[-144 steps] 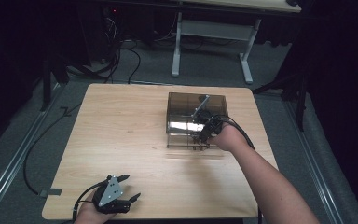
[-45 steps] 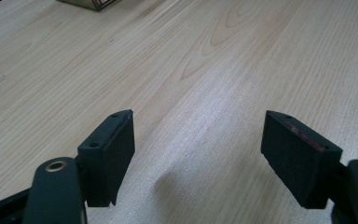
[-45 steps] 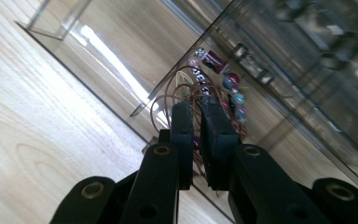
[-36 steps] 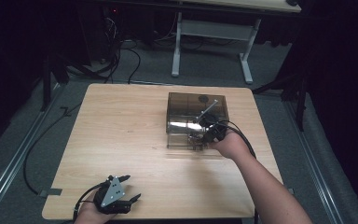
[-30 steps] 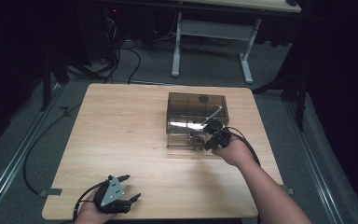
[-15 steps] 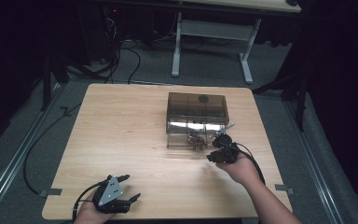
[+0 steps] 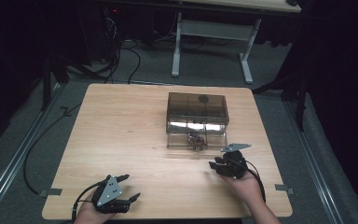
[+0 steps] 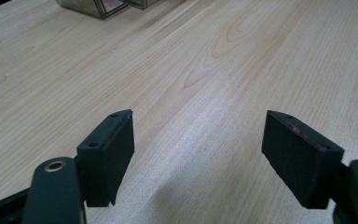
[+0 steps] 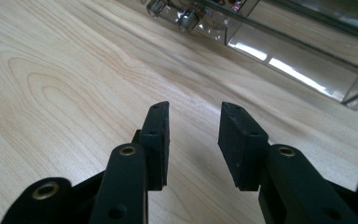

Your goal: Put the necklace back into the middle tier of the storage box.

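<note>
We are looking down on a wooden table with dark floor around it, where cables and the legs of a second bench are fading into shadow. Right of the table's middle a smoky clear plastic drawer box is sitting, and something small and dark is lying at its near front edge (too blurred for us to name). The right gripper view is cutting the box off at the top edge, showing clear walls, glare and two round knobs. The left gripper view is catching just a corner of it. The left gripper is resting near the table's near-left corner, jaws spread wide and empty. The right gripper is sitting just short of the box, jaws narrowly apart, holding nothing.
</note>
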The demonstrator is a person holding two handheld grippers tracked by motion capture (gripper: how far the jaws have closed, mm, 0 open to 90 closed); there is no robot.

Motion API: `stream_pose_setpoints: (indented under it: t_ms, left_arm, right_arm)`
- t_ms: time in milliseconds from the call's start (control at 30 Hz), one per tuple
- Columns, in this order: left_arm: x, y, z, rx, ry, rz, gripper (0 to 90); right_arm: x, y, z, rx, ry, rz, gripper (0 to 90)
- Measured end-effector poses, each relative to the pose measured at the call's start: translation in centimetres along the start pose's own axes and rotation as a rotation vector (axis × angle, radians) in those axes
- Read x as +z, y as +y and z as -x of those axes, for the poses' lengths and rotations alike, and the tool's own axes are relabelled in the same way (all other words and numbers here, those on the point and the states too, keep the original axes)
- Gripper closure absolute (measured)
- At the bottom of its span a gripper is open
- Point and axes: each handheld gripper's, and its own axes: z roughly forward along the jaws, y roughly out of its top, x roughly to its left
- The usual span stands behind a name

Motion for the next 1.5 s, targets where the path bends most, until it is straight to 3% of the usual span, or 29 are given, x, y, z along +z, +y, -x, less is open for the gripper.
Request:
stream_pose_setpoints:
  t_ms: [233,267,300,433,467,633,967,1500]
  left_arm:
    - [-0.1,0.0,0.0,0.001,0.002,0.009,25.6]
    - [-0.1,0.0,0.0,0.001,0.002,0.009,25.6]
    - [-0.1,-0.1,0.0,0.001,0.003,0.012,25.5]
    - [-0.1,-0.1,0.0,0.0,0.003,0.018,25.3]
    - [-0.2,-0.1,0.0,-0.002,0.004,0.021,25.3]
    - [-0.1,-0.1,0.0,0.0,-0.001,0.02,25.1]
    - [-0.1,-0.1,0.1,0.009,-0.007,0.023,24.8]
    - [-0.1,0.0,0.2,0.032,-0.028,0.018,24.5]
  right_arm:
    - [-0.2,-2.9,-0.7,-0.008,-0.033,0.143,58.6]
    - [-0.2,-2.9,-0.7,-0.008,-0.033,0.143,58.6]
    - [-0.2,-3.7,-0.8,-0.007,-0.047,0.186,57.3]
    - [-0.3,-4.8,-1.0,0.004,-0.066,0.229,54.6]
    - [-0.5,-5.5,-1.0,0.0,-0.082,0.268,53.6]
    - [-1.3,-6.7,-0.9,0.032,-0.062,0.349,49.6]
    - [-1.1,-6.5,-1.4,-0.001,-0.099,0.361,48.7]
    - [-1.0,-6.4,-1.3,0.025,-0.114,0.347,47.2]
